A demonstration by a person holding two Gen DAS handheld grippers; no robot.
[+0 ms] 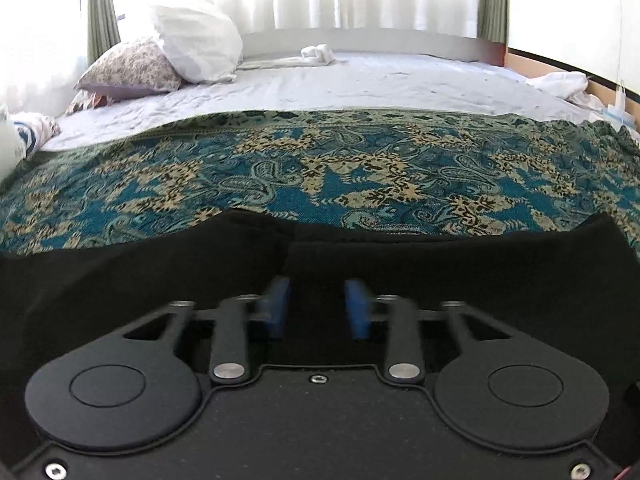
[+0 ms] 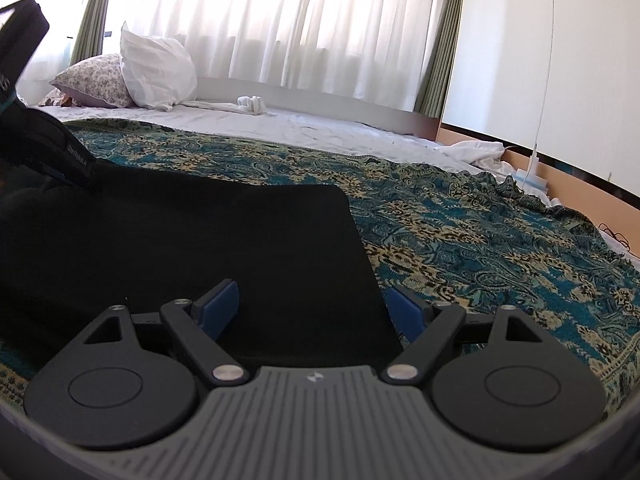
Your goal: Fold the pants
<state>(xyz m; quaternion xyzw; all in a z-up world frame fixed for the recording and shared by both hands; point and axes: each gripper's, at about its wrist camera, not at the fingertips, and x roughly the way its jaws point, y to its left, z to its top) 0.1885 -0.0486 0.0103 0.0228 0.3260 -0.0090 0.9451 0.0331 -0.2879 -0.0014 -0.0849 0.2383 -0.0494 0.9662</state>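
Black pants [image 1: 460, 280] lie flat on a teal paisley bedspread [image 1: 320, 168]. My left gripper [image 1: 318, 308] hovers low over the pants, its blue pads [image 1: 278, 308] apart with only dark cloth showing between them. In the right wrist view the pants [image 2: 240, 248] show a squared right end near the gripper. My right gripper [image 2: 312, 308] is wide open, straddling the pants' right edge, with its left pad [image 2: 218, 308] over the cloth and the right pad over the bedspread [image 2: 500, 240]. The other gripper's dark body [image 2: 24, 92] is at the far left.
The bed's white sheet [image 1: 360, 84] stretches behind, with a white pillow [image 1: 196, 44] and a floral pillow [image 1: 128, 68] at the back left. A small white rolled cloth [image 1: 318, 54] lies by the far edge. Crumpled white fabric [image 1: 560, 84] sits at the right by the wall.
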